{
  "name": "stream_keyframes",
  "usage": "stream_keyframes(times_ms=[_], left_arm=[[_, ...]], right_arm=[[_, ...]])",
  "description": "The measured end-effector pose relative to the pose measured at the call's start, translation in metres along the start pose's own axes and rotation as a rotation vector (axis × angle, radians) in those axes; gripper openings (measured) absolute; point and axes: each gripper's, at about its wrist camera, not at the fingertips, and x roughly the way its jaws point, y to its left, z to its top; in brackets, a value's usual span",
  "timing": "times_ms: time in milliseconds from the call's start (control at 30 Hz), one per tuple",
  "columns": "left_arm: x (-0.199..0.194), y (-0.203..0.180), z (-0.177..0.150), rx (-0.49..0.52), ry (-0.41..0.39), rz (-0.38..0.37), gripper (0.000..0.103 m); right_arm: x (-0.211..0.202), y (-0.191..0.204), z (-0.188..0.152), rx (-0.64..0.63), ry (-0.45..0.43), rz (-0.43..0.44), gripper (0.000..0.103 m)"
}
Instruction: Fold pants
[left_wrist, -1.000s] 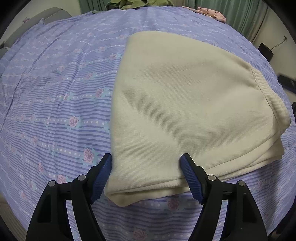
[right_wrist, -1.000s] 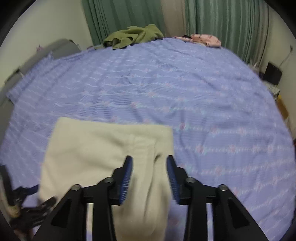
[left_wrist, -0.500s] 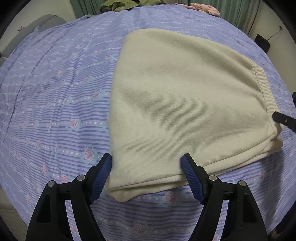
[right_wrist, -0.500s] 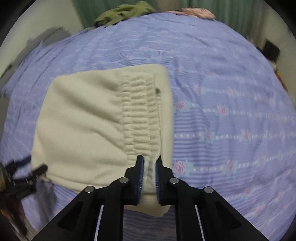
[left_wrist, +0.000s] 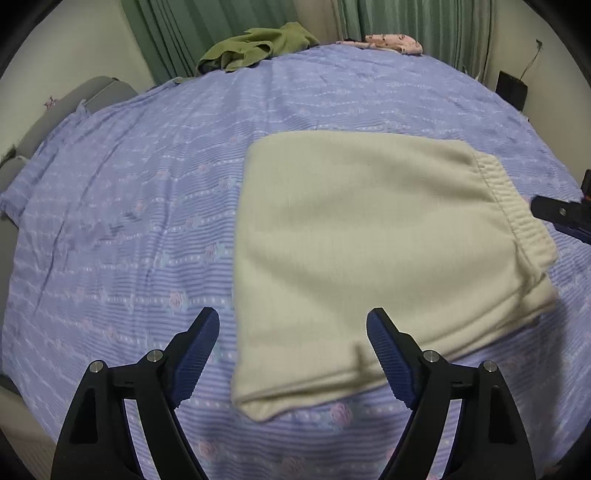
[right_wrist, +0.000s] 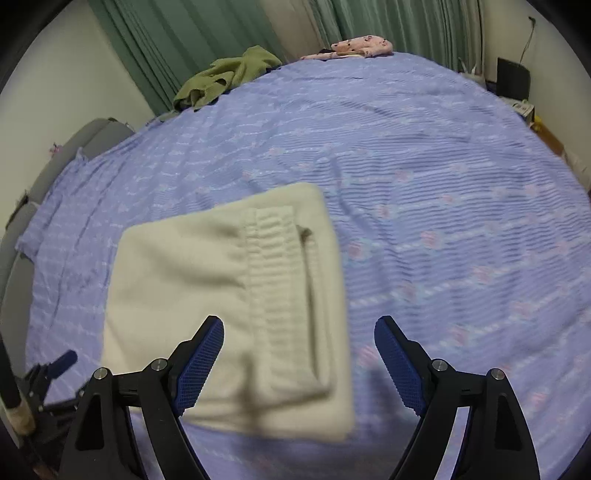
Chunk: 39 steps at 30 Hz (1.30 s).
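Right gripper (right_wrist: 298, 363): jaws opening, nothing between the pads. Half a second ago they were pinched on the ribbed waistband at the near right corner of the pants; now that corner lies released on the bedsheet (right_wrist: 424, 177), below and between the spread fingers.

Left gripper (left_wrist: 293, 358): jaws also opening, wide apart, empty. It has lifted a little off the near left edge of the pants (left_wrist: 369, 236), which it straddled closely a second ago.

Pants: cream fleece, lying as a compact folded rectangle flat on the bedsheet, waistband along the right side, layers stacked at the near edge. No hand on them.

Judgement: both releases together suggest the last fold is laid down and the task is at or near done; perhaps only a smoothing of the near right corner is left, where the under layer sticks out.

Beyond the pants: open bedsheet, then a crumpled green garment (left_wrist: 255, 46) and a pink garment (left_wrist: 395, 41) at the far edge, against green curtains (right_wrist: 207, 33).
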Motion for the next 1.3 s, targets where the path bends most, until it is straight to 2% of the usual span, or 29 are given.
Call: stream_keyframes(times_ms=[133, 267, 333, 467, 533, 633, 667, 733, 867, 967, 1033, 1067, 1100, 1167, 1233, 1300], left_arm=[[0.008, 0.004, 0.008, -0.012, 0.000, 0.021, 0.082], [0.016, 0.006, 0.012, -0.055, 0.015, 0.009, 0.082], [0.020, 0.004, 0.010, -0.064, 0.025, 0.007, 0.082], [0.027, 0.003, 0.006, -0.092, 0.052, -0.006, 0.082], [0.030, 0.004, 0.004, -0.111, 0.062, -0.015, 0.082], [0.034, 0.007, 0.003, -0.129, 0.074, -0.025, 0.082], [0.035, 0.008, 0.003, -0.133, 0.077, -0.029, 0.082], [0.036, 0.009, 0.003, -0.143, 0.079, -0.033, 0.082], [0.037, 0.013, 0.004, -0.148, 0.075, -0.044, 0.082], [0.037, 0.017, 0.007, -0.139, 0.070, -0.036, 0.082], [0.034, 0.022, 0.009, -0.132, 0.057, -0.035, 0.082], [0.033, 0.026, 0.010, -0.133, 0.050, -0.046, 0.082], [0.033, 0.031, 0.012, -0.132, 0.047, -0.058, 0.082], [0.033, 0.044, 0.016, -0.140, 0.040, -0.082, 0.082], [0.036, 0.059, 0.023, -0.163, 0.045, -0.155, 0.082], [0.047, 0.080, 0.031, -0.215, 0.063, -0.267, 0.082]], right_arm=[[0.033, 0.005, 0.010, -0.002, 0.044, 0.011, 0.085], [0.045, -0.004, 0.006, 0.009, 0.077, -0.004, 0.085], [0.049, -0.013, 0.000, 0.035, 0.102, 0.018, 0.088], [0.063, -0.037, -0.015, 0.149, 0.168, 0.103, 0.093], [0.071, -0.048, -0.021, 0.232, 0.185, 0.174, 0.094], [0.077, -0.050, -0.025, 0.262, 0.204, 0.218, 0.094], [0.079, -0.049, -0.025, 0.255, 0.211, 0.222, 0.093], [0.077, -0.042, -0.022, 0.243, 0.230, 0.241, 0.081], [0.073, -0.020, -0.017, 0.171, 0.225, 0.257, 0.080], [0.093, -0.018, -0.015, 0.198, 0.243, 0.234, 0.078], [0.097, -0.018, -0.012, 0.233, 0.246, 0.219, 0.071], [0.095, -0.016, -0.013, 0.224, 0.243, 0.207, 0.062], [0.091, -0.008, -0.013, 0.186, 0.231, 0.167, 0.053], [0.081, 0.011, -0.011, 0.068, 0.204, 0.061, 0.047], [0.077, 0.027, -0.012, -0.012, 0.184, -0.013, 0.046], [0.078, 0.029, -0.012, -0.044, 0.178, -0.037, 0.046]])
